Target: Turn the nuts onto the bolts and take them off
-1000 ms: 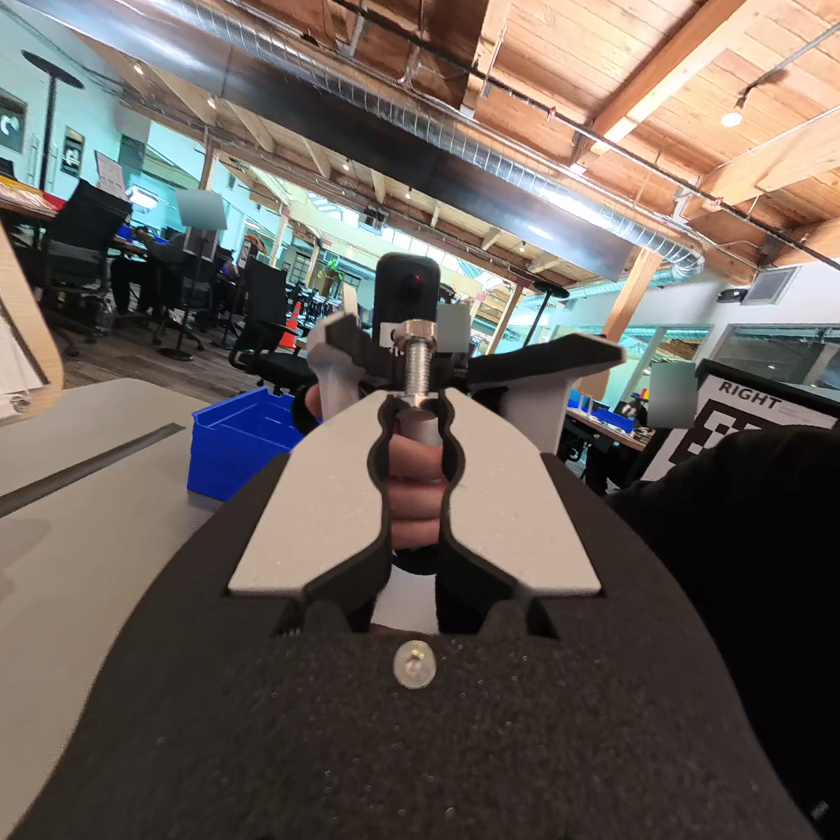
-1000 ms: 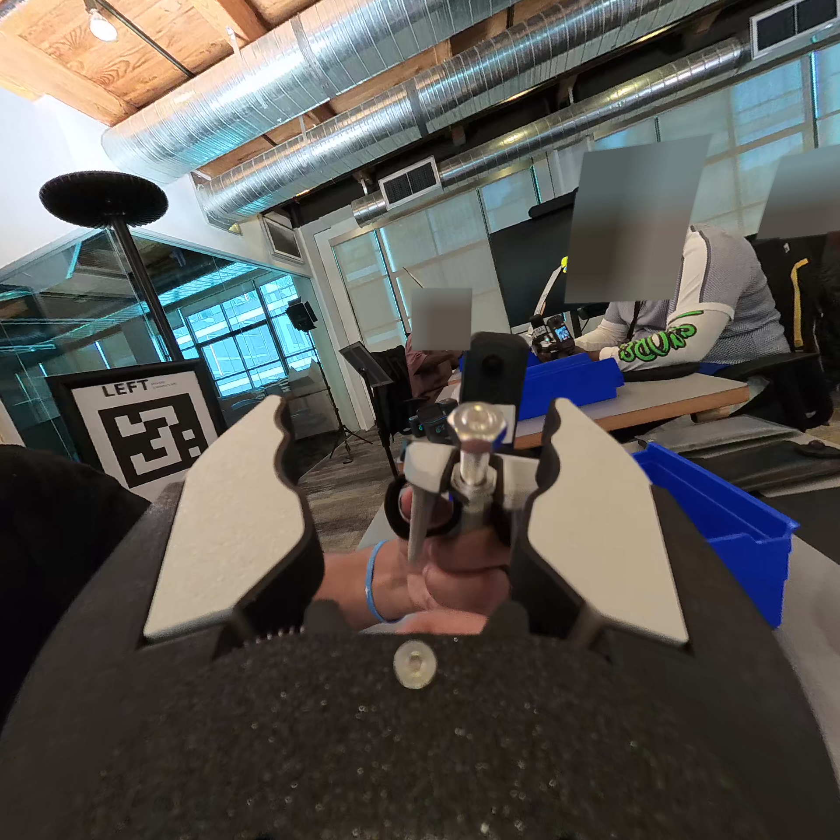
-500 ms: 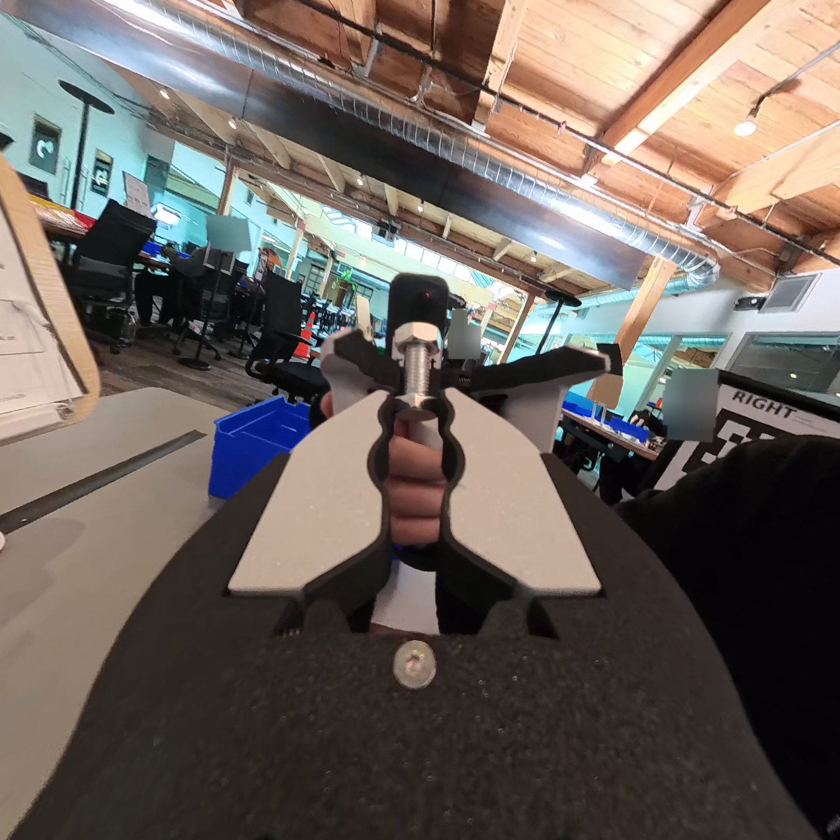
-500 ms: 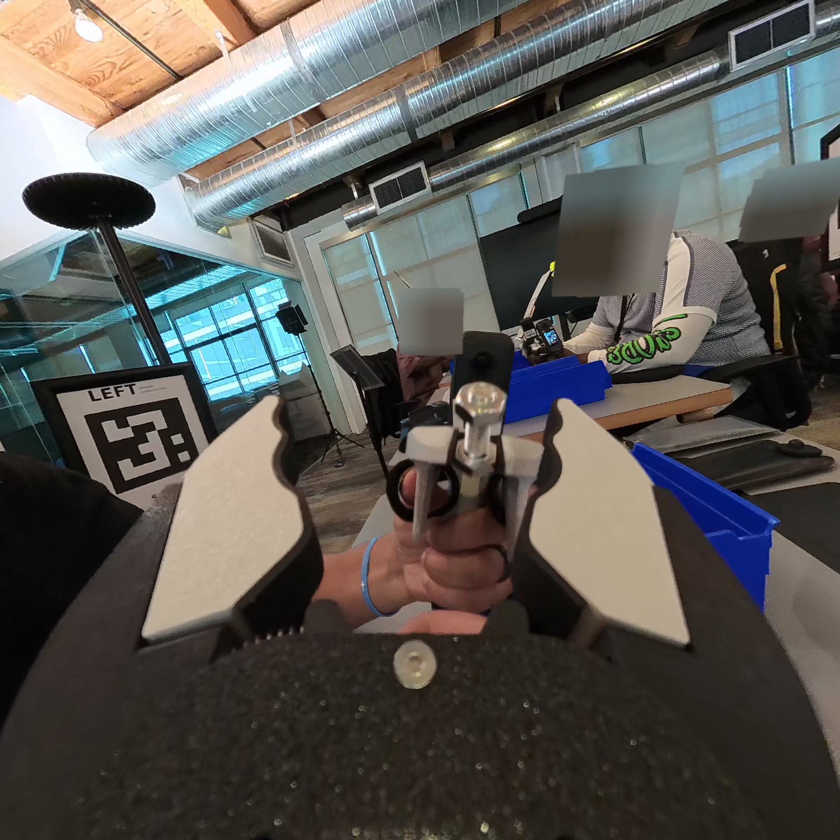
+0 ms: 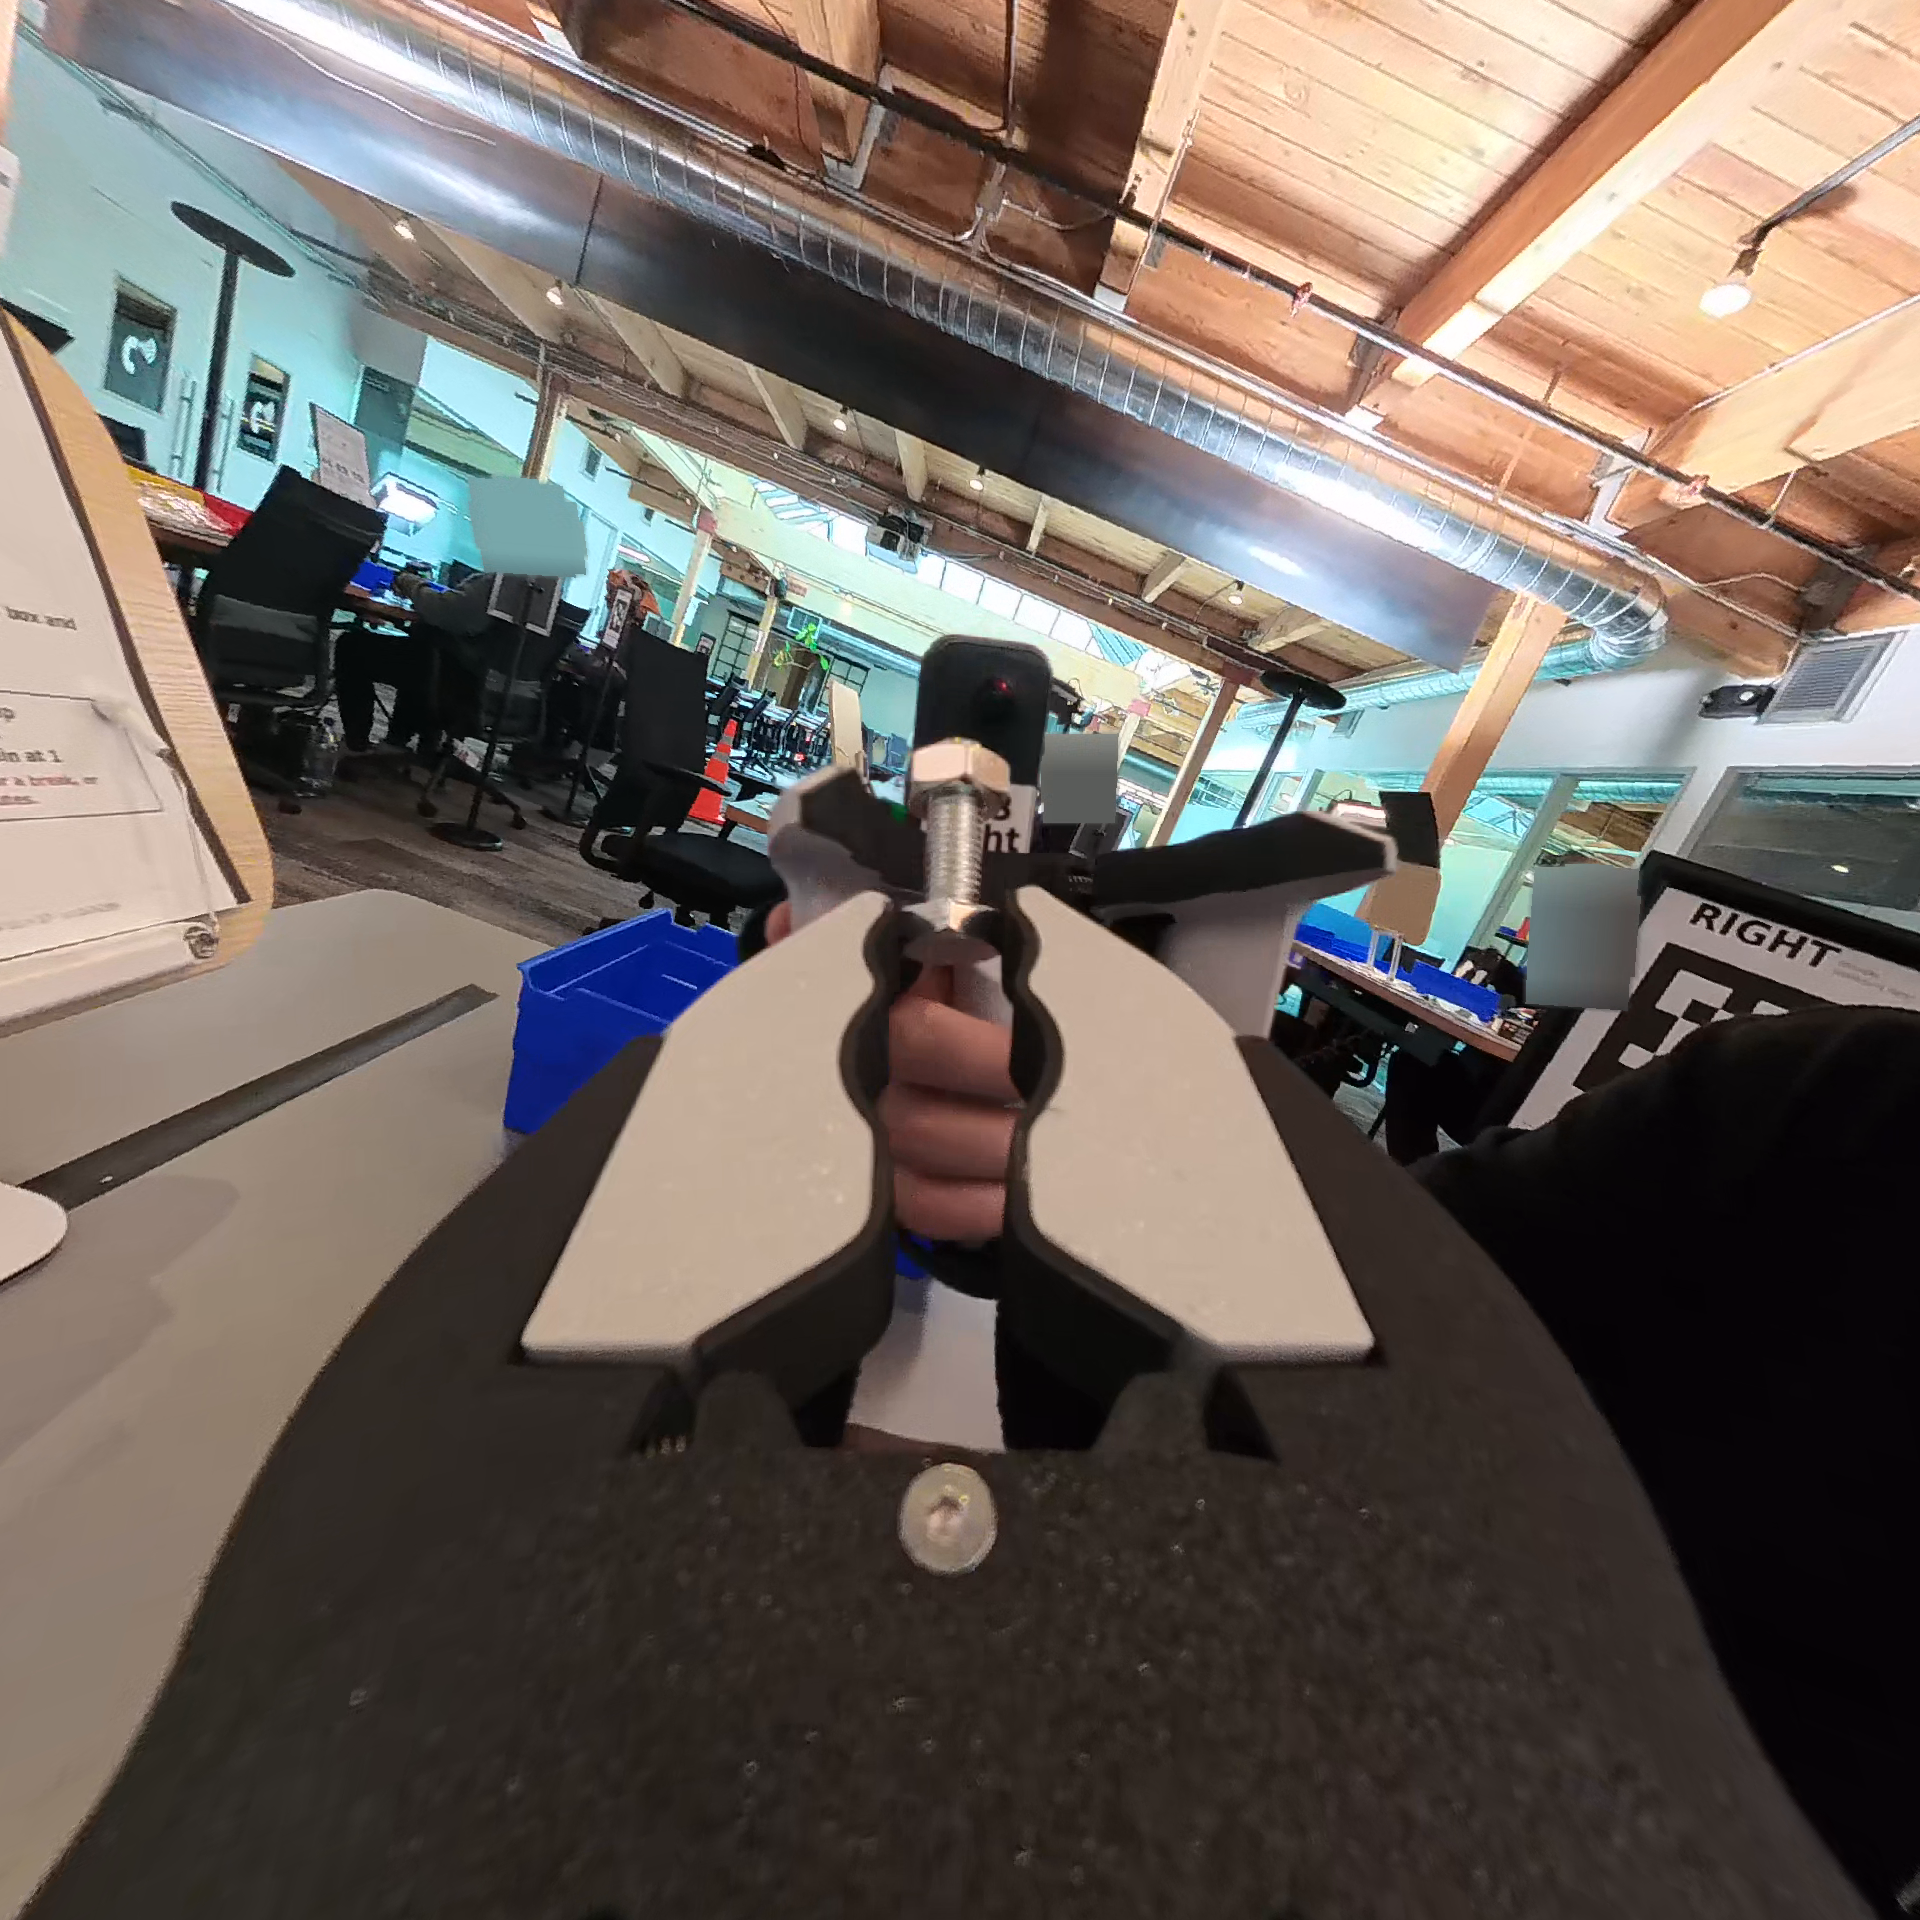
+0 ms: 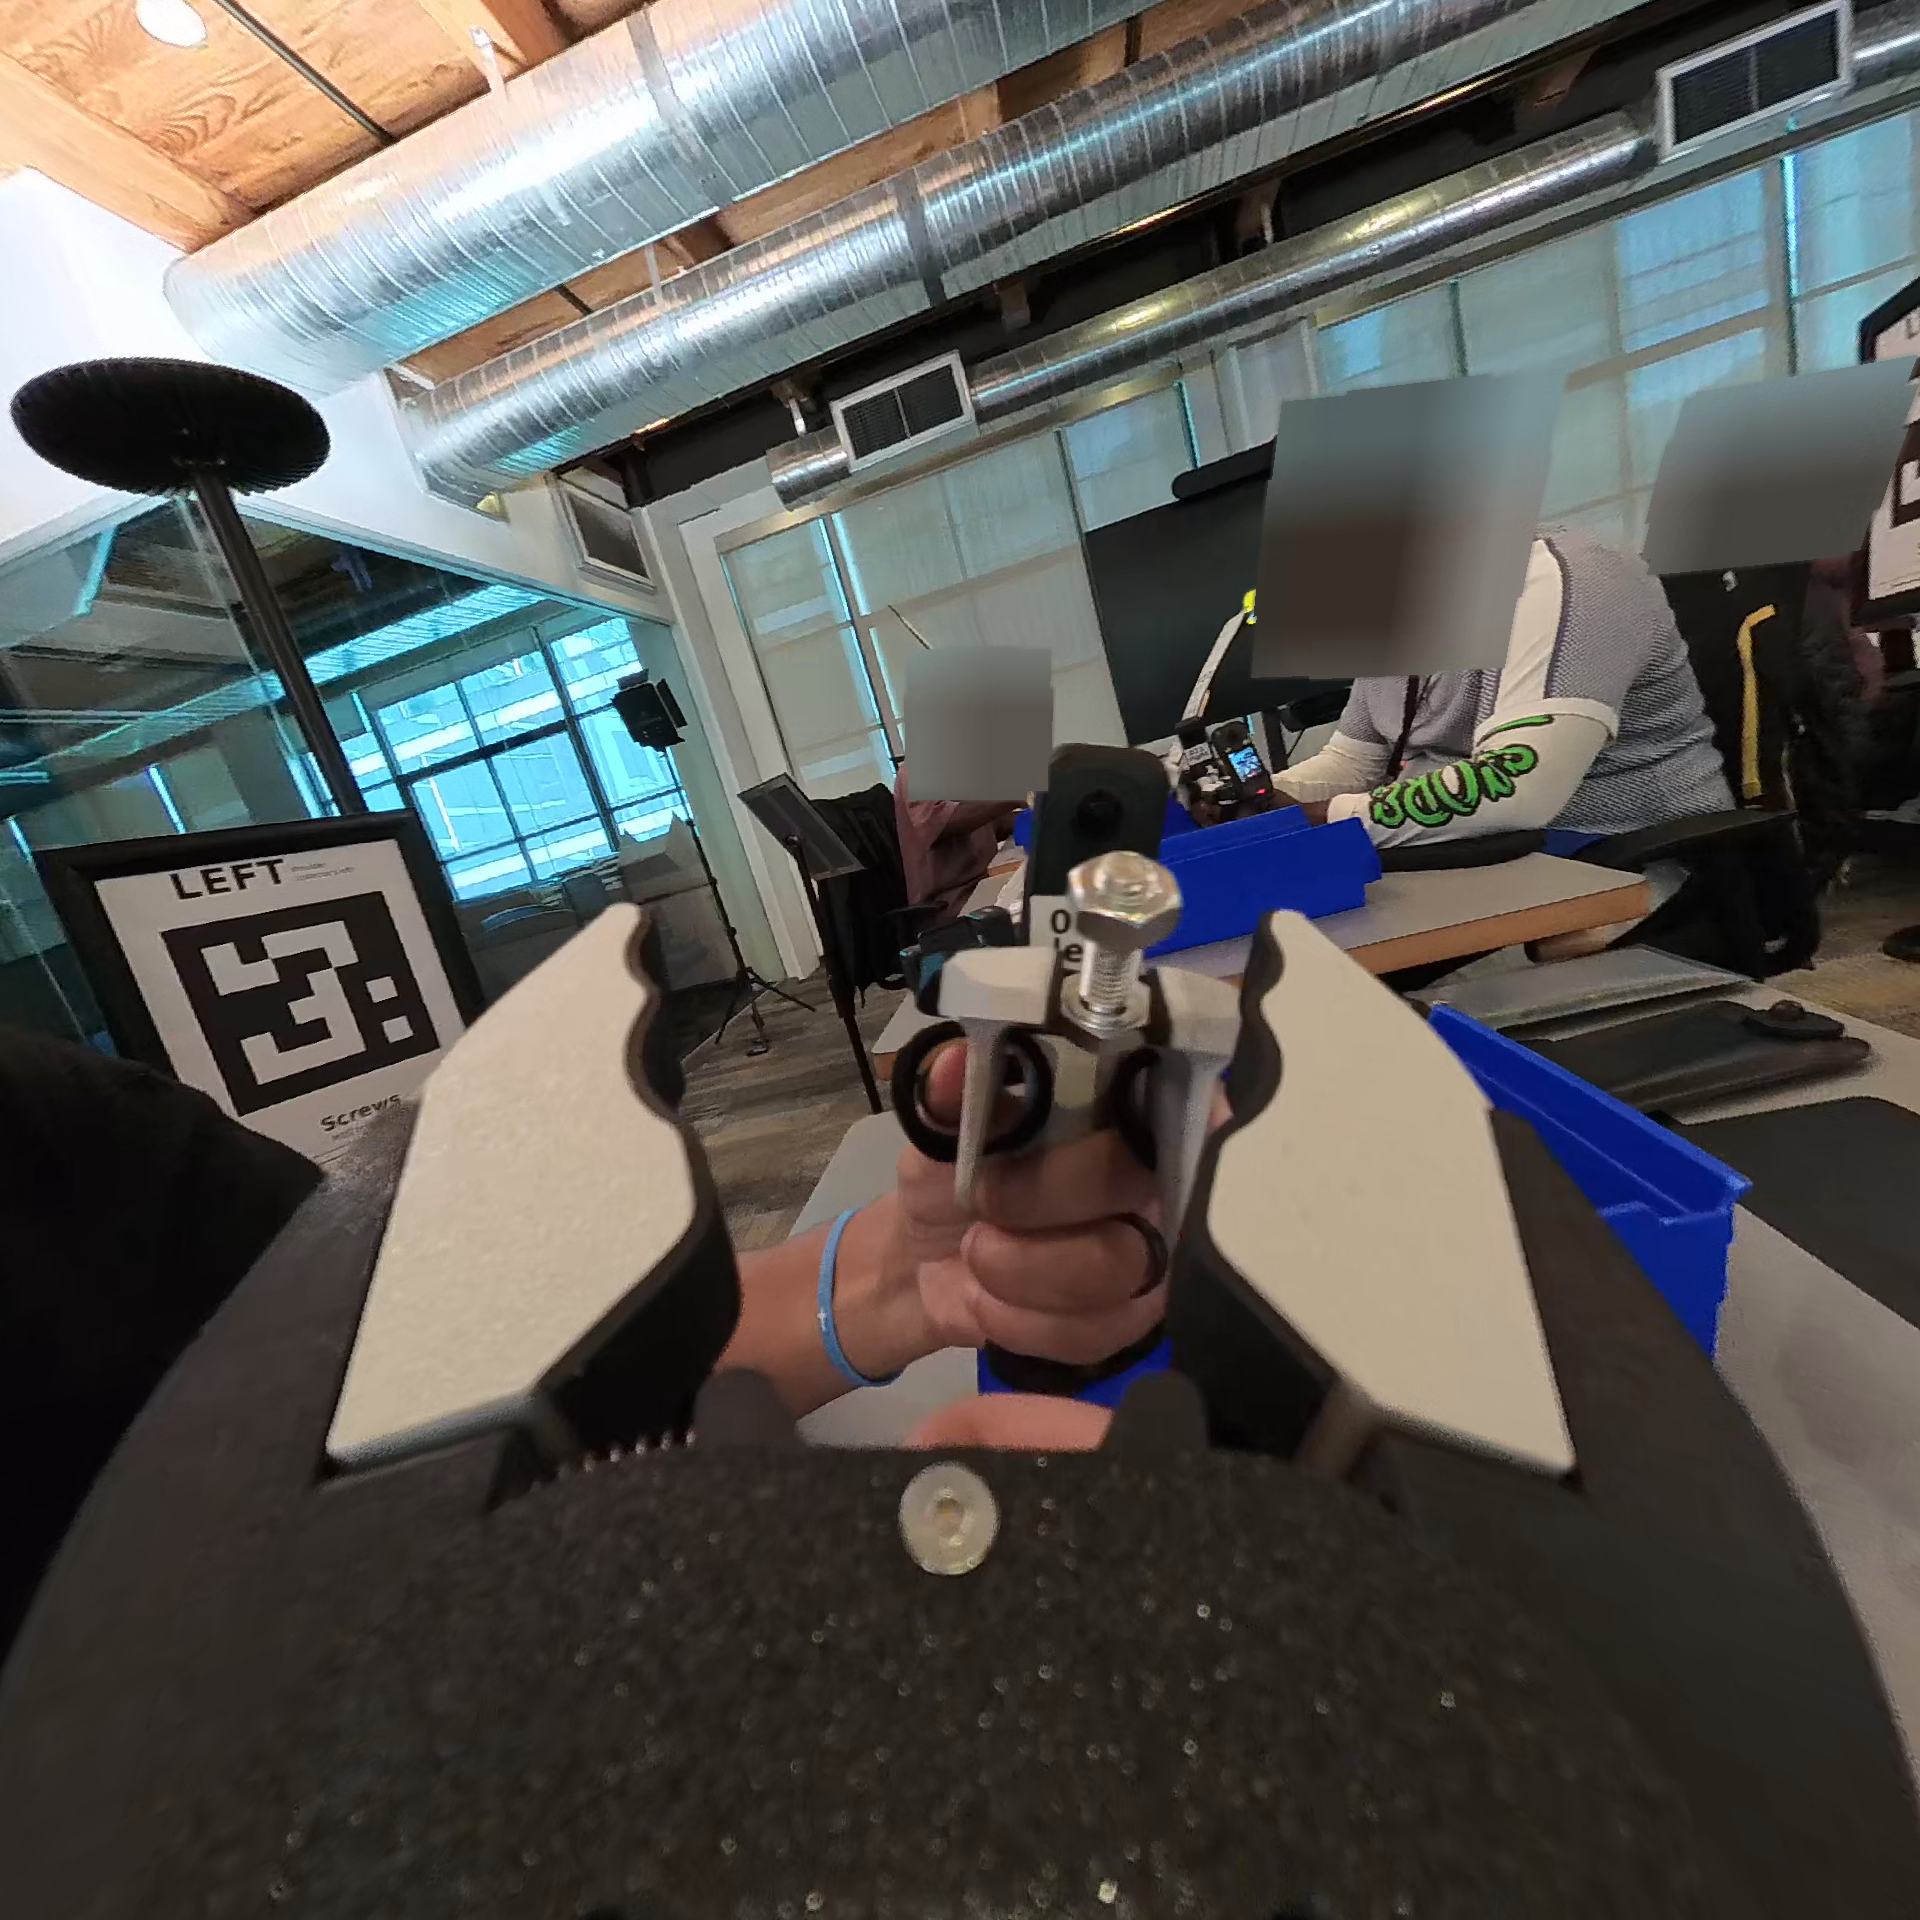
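Open office, grey tabletop (image 5: 260, 1195) below. Left tool (image 5: 951, 940) pinches nut (image 5: 948, 925) low on bolt (image 5: 954, 831); right tool (image 6: 951, 997) spread, apart. Nut threaded on; removal left.

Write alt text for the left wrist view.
The left gripper is shut on the bolt, whose threaded shaft sticks up with the nut at its tip. Beyond, the right gripper stands open, with a blue bin on the grey table.

Silver bolt with a hex nut, held upright in the air

The bolt (image 5: 954, 865) stands nearly vertical, threaded shank bare in the middle. One hex end (image 5: 948, 932) sits pinched low; the other hex piece (image 5: 958, 771) caps the top. From the right wrist view it tilts slightly.
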A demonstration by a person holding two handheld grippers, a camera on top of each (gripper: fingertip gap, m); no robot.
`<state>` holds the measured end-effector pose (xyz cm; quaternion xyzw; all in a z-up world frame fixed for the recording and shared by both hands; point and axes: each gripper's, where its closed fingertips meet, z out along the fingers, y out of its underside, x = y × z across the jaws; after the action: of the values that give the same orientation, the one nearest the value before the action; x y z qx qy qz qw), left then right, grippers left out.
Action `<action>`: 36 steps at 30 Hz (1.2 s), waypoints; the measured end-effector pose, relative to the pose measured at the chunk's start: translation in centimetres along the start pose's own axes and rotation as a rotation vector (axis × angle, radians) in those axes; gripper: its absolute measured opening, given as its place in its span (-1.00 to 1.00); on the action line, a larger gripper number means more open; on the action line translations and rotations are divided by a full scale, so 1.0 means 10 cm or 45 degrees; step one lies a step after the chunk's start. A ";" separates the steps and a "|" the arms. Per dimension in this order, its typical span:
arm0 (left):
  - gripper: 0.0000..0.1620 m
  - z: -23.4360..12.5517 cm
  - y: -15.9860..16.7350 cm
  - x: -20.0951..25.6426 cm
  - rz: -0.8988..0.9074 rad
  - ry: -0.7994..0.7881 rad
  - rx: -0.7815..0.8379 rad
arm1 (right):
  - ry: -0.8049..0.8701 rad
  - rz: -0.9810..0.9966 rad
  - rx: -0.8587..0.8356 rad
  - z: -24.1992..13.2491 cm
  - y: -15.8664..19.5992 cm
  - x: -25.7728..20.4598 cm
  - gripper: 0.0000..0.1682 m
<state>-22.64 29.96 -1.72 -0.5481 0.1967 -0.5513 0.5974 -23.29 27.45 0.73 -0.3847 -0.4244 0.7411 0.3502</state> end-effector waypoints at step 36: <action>-0.79 -0.02 -0.11 0.03 -0.033 0.023 0.096 | -0.022 -0.036 0.067 0.06 0.03 -0.05 0.31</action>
<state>-23.24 29.88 -0.72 -0.5225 0.1741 -0.5710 0.6088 -23.61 26.66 0.77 -0.3630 -0.4131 0.7503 0.3669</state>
